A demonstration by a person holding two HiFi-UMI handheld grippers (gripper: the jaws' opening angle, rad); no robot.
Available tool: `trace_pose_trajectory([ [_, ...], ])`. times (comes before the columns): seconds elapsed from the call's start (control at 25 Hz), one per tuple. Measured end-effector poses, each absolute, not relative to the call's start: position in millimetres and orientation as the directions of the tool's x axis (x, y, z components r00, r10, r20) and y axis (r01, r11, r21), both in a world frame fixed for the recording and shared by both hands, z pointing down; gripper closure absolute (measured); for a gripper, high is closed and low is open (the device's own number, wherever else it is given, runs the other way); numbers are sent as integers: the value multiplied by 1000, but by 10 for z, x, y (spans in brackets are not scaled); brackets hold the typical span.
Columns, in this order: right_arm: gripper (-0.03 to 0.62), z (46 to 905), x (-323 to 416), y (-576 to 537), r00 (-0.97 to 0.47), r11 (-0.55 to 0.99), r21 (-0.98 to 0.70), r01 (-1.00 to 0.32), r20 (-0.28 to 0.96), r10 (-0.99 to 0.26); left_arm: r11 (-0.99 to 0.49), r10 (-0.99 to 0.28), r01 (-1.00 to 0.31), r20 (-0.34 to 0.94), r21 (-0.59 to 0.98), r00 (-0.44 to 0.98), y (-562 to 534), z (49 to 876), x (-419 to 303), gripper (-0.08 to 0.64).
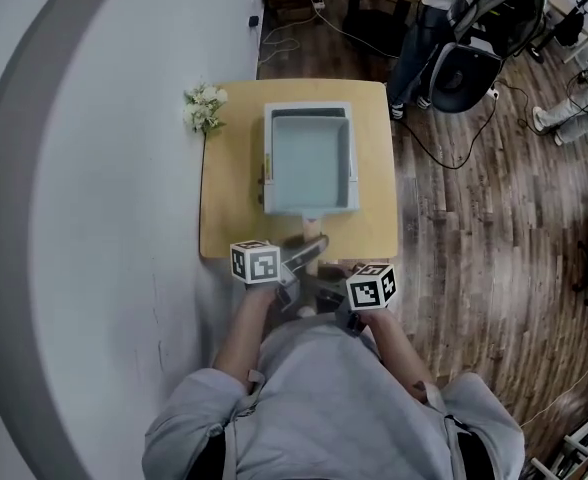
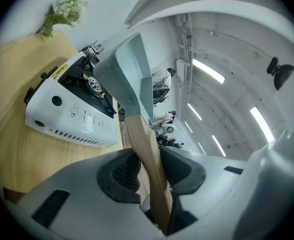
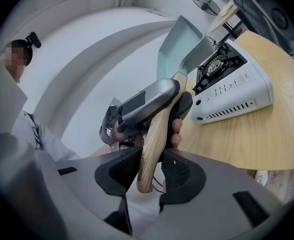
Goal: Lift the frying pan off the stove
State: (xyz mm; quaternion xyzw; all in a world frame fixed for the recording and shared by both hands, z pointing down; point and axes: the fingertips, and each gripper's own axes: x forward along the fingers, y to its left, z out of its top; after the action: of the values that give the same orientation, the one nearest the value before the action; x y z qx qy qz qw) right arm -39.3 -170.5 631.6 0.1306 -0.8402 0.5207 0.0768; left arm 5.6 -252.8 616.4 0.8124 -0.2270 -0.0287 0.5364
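A square pale blue frying pan (image 1: pixel 309 163) with a wooden handle (image 1: pixel 312 236) hangs over the white portable stove (image 2: pixel 72 111) on the small wooden table (image 1: pixel 229 198). In the left gripper view the pan (image 2: pixel 132 76) is tilted and clear of the burner (image 2: pixel 93 84). My left gripper (image 2: pixel 149 171) is shut on the handle (image 2: pixel 147 154) partway along it. My right gripper (image 3: pixel 149 171) is shut on the handle's butt end (image 3: pixel 154 144), just behind the left gripper (image 3: pixel 152 101). In the head view the pan hides most of the stove.
A small bunch of white flowers (image 1: pixel 202 108) lies at the table's far left corner. A white wall runs along the left. On the wooden floor to the right are cables, a chair (image 1: pixel 464 63) and a standing person.
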Motion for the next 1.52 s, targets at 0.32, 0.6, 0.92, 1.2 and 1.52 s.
trace_pose_trajectory([
  [0.32, 469, 6177, -502, -1011, -951, 487, -818, -308, 262, -161, -397, -402, -337, 168, 854, 900, -1817, 5957, -37, 442],
  [0.6, 465, 6093, -499, -369, -949, 541, -780, -315, 276, -155, -433, -424, -335, 139, 837, 895, -1173, 5831, -56, 440],
  [0.92, 463, 5966, -355, 96, -948, 602, -737, -308, 289, -132, -471, -466, -361, 120, 805, 876, -710, 5648, 62, 440],
  [1.2, 462, 5866, -119, 404, -956, 651, -707, -276, 269, -114, -489, -497, -370, 97, 790, 862, -405, 5527, 266, 440],
  [1.52, 457, 5790, 101, 914, -963, 691, -679, -249, 250, -102, -501, -515, -381, 86, 777, 853, 105, 5439, 469, 439],
])
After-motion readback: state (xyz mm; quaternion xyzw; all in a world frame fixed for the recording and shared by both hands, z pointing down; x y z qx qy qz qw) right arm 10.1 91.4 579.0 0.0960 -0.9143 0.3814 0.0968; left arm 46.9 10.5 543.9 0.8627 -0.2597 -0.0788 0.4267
